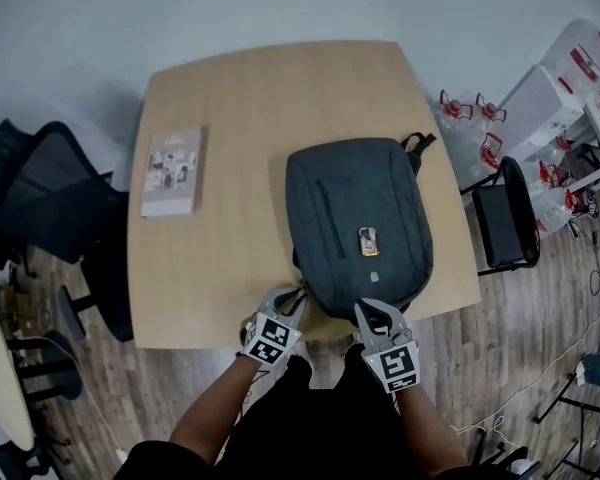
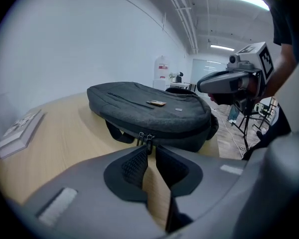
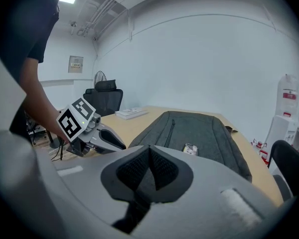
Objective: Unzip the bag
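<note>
**Item 1 – bag** [image 1: 358, 223]. Dk grey backpack, lying flat on the desk [image 1: 240, 98], front panel up. Sits right of centre, bottom end at the near edge by the person, carry handle pointing to the far side. Small yellowish tag [image 1: 368, 240] on the front panel, next to a long zip line.

**Item 2 – zip pull** [image 2: 147, 140]. On the bag's near end, w/ a second pull just beside it. Zip looks closed.

**Item 3 – left tongs** [image 1: 295, 299]. At the bag's near-left corner, low over the desk edge. Left gripper view: pads drawn to a narrow slit w/ bare wood showing through, tips clenched on the zip pull.

**Item 4 – right tongs** [image 1: 370, 316]. At the bag's near edge, right of the left pair; the two are near each other but apart. Right gripper view: pads pressed together, nothing seen btwn them, bag stretching away just beyond the tips.

**Item 5 – book** [image 1: 173, 171]. Thin, light cover, flat on the desk's left part, well apart from the bag.

**Item 6 – surroundings.** Black office chairs [image 1: 50, 203] left of the desk. One black chair [image 1: 505, 223] at right. Wood-look floor.
</note>
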A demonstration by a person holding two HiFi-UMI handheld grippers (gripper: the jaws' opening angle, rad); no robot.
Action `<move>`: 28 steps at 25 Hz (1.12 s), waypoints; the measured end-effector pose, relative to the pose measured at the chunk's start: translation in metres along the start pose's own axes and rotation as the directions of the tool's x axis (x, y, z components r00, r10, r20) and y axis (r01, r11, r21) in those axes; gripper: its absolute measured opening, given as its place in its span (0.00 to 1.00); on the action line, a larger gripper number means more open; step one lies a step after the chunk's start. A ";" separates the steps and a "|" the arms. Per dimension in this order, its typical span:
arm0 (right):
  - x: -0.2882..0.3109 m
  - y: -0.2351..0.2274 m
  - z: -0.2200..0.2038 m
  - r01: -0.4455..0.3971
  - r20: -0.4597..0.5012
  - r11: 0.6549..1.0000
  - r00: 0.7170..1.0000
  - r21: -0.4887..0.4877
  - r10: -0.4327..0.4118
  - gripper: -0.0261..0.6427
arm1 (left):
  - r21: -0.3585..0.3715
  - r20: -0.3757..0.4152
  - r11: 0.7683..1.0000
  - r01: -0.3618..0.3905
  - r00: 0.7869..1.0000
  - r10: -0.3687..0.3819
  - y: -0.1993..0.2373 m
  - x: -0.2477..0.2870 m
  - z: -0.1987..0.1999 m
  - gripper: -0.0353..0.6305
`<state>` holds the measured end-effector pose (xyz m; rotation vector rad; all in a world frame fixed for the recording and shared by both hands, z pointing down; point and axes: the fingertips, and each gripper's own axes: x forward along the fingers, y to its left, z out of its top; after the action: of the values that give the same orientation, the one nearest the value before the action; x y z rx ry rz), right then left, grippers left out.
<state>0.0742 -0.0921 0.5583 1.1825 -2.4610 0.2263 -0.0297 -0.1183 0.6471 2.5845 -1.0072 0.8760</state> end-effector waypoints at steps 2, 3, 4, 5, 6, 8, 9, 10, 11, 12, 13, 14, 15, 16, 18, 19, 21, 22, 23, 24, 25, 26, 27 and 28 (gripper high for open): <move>0.001 -0.001 -0.002 -0.011 -0.005 1.000 1.000 0.001 0.011 0.04 | 0.003 -0.014 1.000 -0.018 1.000 0.018 0.002 0.003 -0.002 0.16; 0.001 -0.001 -0.003 -0.017 -0.006 1.000 1.000 0.002 0.017 0.04 | 0.005 -0.019 1.000 -0.021 1.000 0.021 0.002 0.005 -0.003 0.16; 0.002 -0.002 -0.004 -0.022 -0.007 1.000 1.000 0.002 0.022 0.04 | 0.011 -0.024 1.000 -0.021 0.999 0.021 0.002 0.007 -0.003 0.17; 0.003 -0.002 -0.004 -0.027 -0.008 1.000 1.000 -0.001 0.027 0.04 | 0.019 -0.030 1.000 -0.017 0.999 0.018 0.002 0.009 -0.004 0.17; 0.004 -0.003 -0.004 -0.032 -0.009 0.999 0.999 -0.005 0.032 0.04 | 0.028 -0.034 1.000 -0.012 0.999 0.013 0.002 0.011 -0.004 0.18; 0.006 -0.002 -0.003 -0.043 -0.009 0.999 0.999 -0.011 0.043 0.04 | 0.045 -0.042 0.999 0.005 0.999 -0.003 0.002 0.014 -0.003 0.19; 0.006 -0.001 -0.003 -0.049 -0.009 0.999 0.999 -0.012 0.049 0.04 | 0.051 -0.046 0.999 0.017 0.999 -0.015 0.003 0.015 -0.003 0.20; 0.007 -0.001 -0.003 -0.054 -0.009 0.998 0.998 -0.013 0.054 0.04 | 0.056 -0.049 0.998 0.031 0.998 -0.028 0.003 0.016 -0.003 0.21; 0.008 -0.001 -0.003 -0.059 -0.009 0.998 0.998 -0.013 0.059 0.04 | 0.058 -0.050 0.997 0.047 0.998 -0.044 0.003 0.017 -0.002 0.21; 0.008 -0.001 -0.003 -0.064 -0.010 0.998 0.998 -0.014 0.064 0.04 | 0.059 -0.051 0.996 0.062 0.997 -0.059 0.002 0.017 -0.002 0.21; 0.009 -0.001 -0.004 -0.068 -0.010 0.998 0.998 -0.014 0.068 0.04 | 0.060 -0.053 0.995 0.075 0.996 -0.072 0.002 0.017 -0.002 0.20; 0.009 -0.001 -0.004 -0.071 -0.011 0.997 0.997 -0.014 0.071 0.04 | 0.062 -0.055 0.994 0.087 0.995 -0.084 0.001 0.017 -0.002 0.20; 0.010 -0.001 -0.005 -0.075 -0.011 0.997 0.997 -0.014 0.075 0.04 | 0.067 -0.057 0.993 0.097 0.994 -0.093 -0.001 0.017 -0.003 0.19; 0.010 -0.001 -0.005 -0.078 -0.011 0.997 0.997 -0.014 0.078 0.04 | 0.072 -0.060 0.992 0.106 0.993 -0.102 -0.002 0.016 -0.003 0.19; 0.011 -0.001 -0.005 -0.084 -0.012 0.996 0.996 -0.016 0.084 0.04 | 0.074 -0.063 0.990 0.118 0.992 -0.113 -0.005 0.017 -0.003 0.18; 0.012 -0.001 -0.006 -0.086 -0.013 0.996 0.996 -0.018 0.086 0.04 | 0.072 -0.063 0.990 0.122 0.991 -0.117 -0.005 0.016 -0.003 0.18; 0.013 -0.001 -0.006 -0.091 -0.014 0.996 0.996 -0.020 0.090 0.04 | 0.059 -0.059 0.990 0.129 0.990 -0.126 -0.005 0.016 -0.002 0.18; 0.013 -0.001 -0.005 -0.092 -0.014 0.996 0.996 -0.020 0.092 0.04 | 0.045 -0.053 0.990 0.134 0.990 -0.131 -0.006 0.016 -0.002 0.17; 0.014 -0.001 -0.005 -0.093 -0.013 0.995 0.996 -0.021 0.093 0.04 | 0.029 -0.047 0.990 0.138 0.990 -0.136 -0.007 0.015 -0.002 0.16; 0.014 -0.001 -0.005 -0.094 -0.013 0.995 0.995 -0.021 0.094 0.04 | 0.013 -0.040 0.990 0.139 0.990 -0.139 -0.007 0.015 -0.002 0.16; 0.014 -0.001 -0.005 -0.095 -0.012 0.995 0.995 -0.021 0.095 0.04 | -0.001 -0.034 0.990 0.139 0.990 -0.139 -0.007 0.014 -0.002 0.16; 0.014 -0.001 -0.005 -0.095 -0.012 0.995 0.995 -0.019 0.094 0.04 | -0.015 -0.028 0.990 0.137 0.990 -0.138 -0.007 0.013 -0.002 0.15; 0.014 -0.001 -0.005 -0.094 -0.011 0.995 0.996 -0.018 0.094 0.04 | -0.029 -0.021 0.990 0.135 0.990 -0.136 -0.006 0.012 -0.001 0.15; 0.014 -0.001 -0.006 -0.092 -0.011 0.996 0.996 -0.018 0.092 0.04 | -0.039 -0.015 0.990 0.134 0.991 -0.135 -0.005 0.011 -0.001 0.15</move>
<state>0.0688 -0.1013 0.5694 1.0593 -2.5064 0.2344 -0.0204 -0.1196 0.6543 2.5731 -0.8258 0.8357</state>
